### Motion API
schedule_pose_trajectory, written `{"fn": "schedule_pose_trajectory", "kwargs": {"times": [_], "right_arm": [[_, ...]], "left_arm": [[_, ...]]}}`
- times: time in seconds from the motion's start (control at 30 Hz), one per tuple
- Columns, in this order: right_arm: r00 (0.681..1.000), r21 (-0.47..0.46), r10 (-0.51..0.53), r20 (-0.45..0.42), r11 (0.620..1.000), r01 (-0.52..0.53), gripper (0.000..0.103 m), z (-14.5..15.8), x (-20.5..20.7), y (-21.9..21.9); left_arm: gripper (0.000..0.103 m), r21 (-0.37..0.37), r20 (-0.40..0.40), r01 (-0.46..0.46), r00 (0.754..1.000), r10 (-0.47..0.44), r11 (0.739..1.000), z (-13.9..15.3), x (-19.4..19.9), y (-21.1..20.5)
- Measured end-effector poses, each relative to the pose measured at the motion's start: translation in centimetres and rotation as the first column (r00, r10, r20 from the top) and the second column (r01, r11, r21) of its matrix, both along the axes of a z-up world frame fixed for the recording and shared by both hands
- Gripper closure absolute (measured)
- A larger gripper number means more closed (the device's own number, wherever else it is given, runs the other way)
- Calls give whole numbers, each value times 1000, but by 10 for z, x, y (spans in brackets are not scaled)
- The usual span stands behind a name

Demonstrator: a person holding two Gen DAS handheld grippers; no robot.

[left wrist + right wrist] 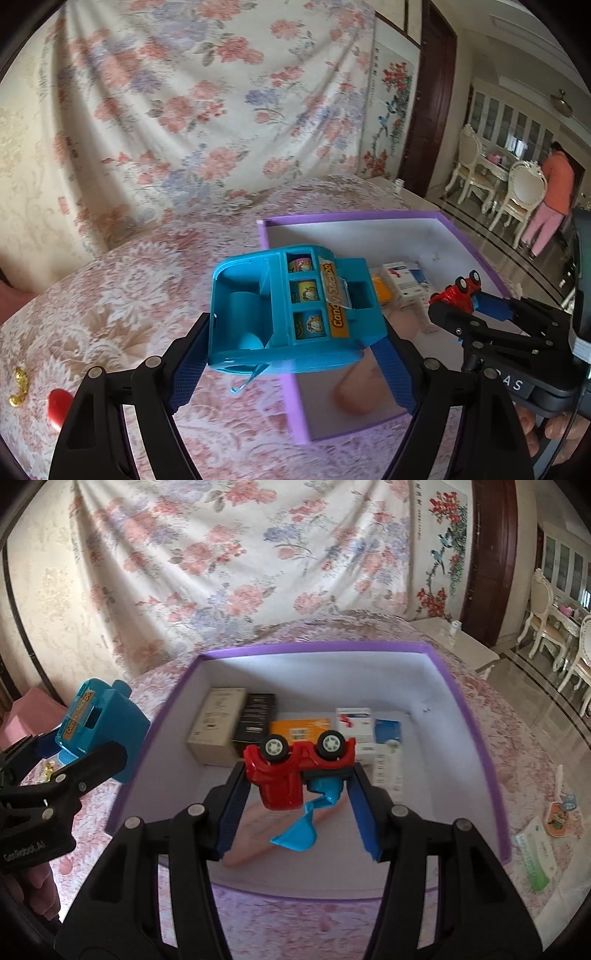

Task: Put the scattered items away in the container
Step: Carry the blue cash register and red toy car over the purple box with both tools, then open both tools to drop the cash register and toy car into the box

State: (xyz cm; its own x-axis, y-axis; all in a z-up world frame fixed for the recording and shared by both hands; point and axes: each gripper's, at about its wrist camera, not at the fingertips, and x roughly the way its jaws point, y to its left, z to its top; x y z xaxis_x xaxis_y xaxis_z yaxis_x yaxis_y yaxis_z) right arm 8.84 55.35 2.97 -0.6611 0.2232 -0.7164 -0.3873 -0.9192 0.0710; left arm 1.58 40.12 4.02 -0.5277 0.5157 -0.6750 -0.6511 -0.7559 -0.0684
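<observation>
A floral sheet (207, 92) with pink and lilac blossoms hangs across the back wall, over cream embossed wallpaper (18, 155). To its right hangs a scroll painting (441, 550) of red flowers and birds, beside a dark wooden door frame (430, 103). Beyond, a glossy marble floor (535, 686) reflects daylight, with ornate cream chairs (521, 192), a matching table and glass-fronted cabinets (509, 125). A person in orange and pink (552, 192) stands there.

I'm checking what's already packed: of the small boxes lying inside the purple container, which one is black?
The black box lies second from the left in the row, between the beige box and the orange box; the others are pale, orange or white.
</observation>
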Motion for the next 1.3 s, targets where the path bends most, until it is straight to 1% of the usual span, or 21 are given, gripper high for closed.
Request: {"fn": "schedule_pose_trajectory", "kwargs": {"times": [0.1,0.2,0.37,0.47,0.5,0.67,0.73,0.8,0.97,1.13,1.3], "right_arm": [[1000,-4,-18,16,1000,18,46,-4,2,14],[999,-17,-34,30,999,34,46,-9,4,27],[995,-43,-53,81,997,57,46,-22,4,43],[992,-58,-45,115,997,52,46,-29,3,46],[991,-59,-46,124,997,53,46,-32,3,48],[987,-68,-53,151,996,64,46,-41,6,56],[985,-66,-58,162,995,70,46,-44,7,59],[983,-62,-52,177,996,64,46,-46,6,61],[975,-50,-27,219,998,39,46,-53,0,58],[969,-29,-22,244,999,30,46,-59,-4,56],[970,-31,-26,243,999,35,46,-60,-4,57]], "left_arm": [[20,-12,10,26,1000,-26,1000,-5,2,15],[20,-22,36,49,998,-48,999,-13,2,29],[20,-36,95,66,993,-63,997,-28,0,44],[20,-55,126,59,991,-52,997,-38,-1,50],[20,-66,114,56,992,-48,996,-39,1,52],[20,-92,125,68,991,-56,993,-44,6,63],[20,-97,141,76,988,-61,992,-48,8,69],[20,-119,155,67,987,-48,991,-52,6,74],[20,-160,158,26,987,0,987,-53,-3,78],[20,-201,143,29,990,0,979,-57,-8,84],[20,-232,114,25,994,2,972,-62,-7,93]]}}
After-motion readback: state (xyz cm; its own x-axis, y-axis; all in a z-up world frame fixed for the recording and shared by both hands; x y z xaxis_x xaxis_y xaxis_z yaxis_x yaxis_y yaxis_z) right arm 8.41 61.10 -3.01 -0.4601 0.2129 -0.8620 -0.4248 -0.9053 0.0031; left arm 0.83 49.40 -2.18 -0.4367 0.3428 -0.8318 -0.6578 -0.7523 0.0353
